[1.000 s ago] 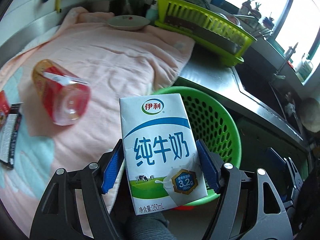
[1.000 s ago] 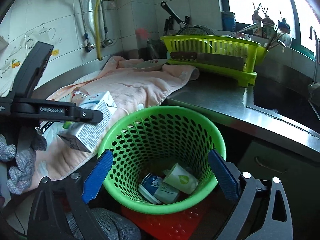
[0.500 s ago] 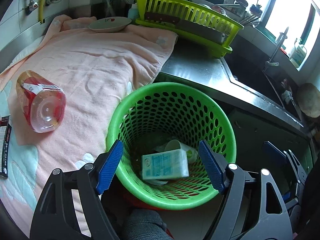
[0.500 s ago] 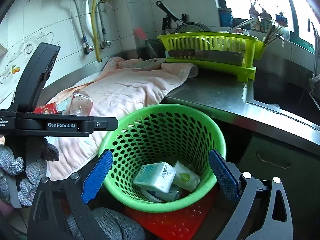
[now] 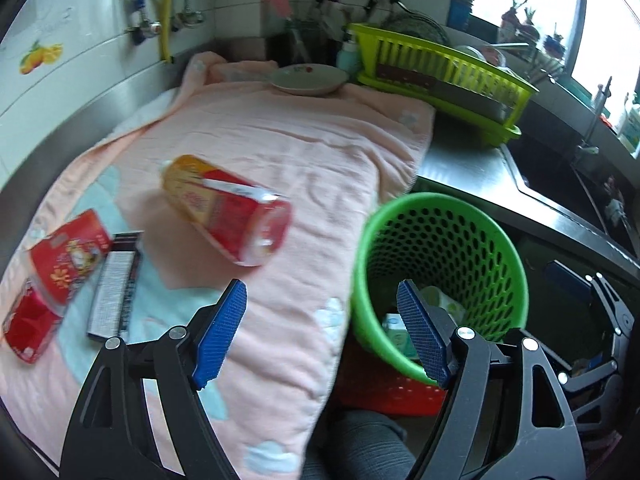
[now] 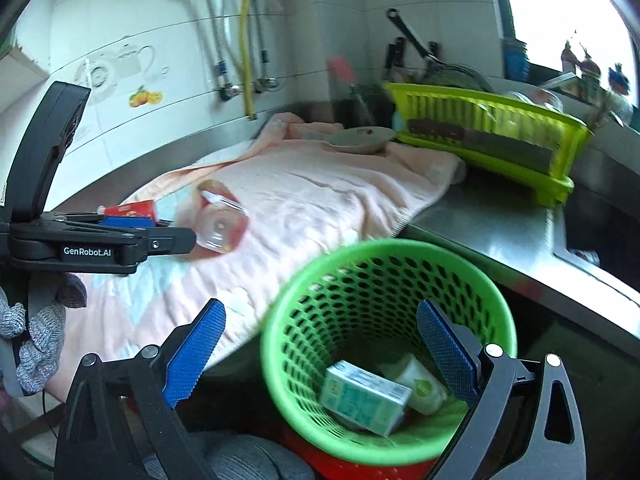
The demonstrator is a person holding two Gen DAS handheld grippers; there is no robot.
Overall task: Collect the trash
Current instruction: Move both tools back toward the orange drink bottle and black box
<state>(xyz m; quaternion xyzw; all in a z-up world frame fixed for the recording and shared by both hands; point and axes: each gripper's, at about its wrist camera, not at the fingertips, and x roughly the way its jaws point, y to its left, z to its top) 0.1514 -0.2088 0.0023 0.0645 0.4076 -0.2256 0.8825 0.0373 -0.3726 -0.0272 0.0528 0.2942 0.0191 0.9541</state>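
A green perforated basket (image 5: 472, 224) (image 6: 476, 280) stands below the counter's edge. In it lie a milk carton (image 6: 364, 398) and a paper cup (image 6: 424, 388). On the pink towel (image 5: 304, 152) lie a red and yellow bottle (image 5: 228, 208) (image 6: 222, 226), red packets (image 5: 60, 264) and a dark flat box (image 5: 116, 288). My left gripper (image 5: 322, 330) is open and empty over the towel's front edge, left of the basket. My right gripper (image 6: 320, 354) is open and empty, above the basket's near left rim.
A plate (image 5: 308, 80) lies at the towel's far end. A yellow-green dish rack (image 5: 440, 80) stands on the steel counter beside a sink (image 5: 560, 176). Pipes and taps run along the tiled wall (image 6: 160, 40). A red crate (image 5: 392, 388) sits under the basket.
The left gripper let go of the milk carton, which now lies in the basket. It then swung left, over the towel. The right gripper also shifted a little left.
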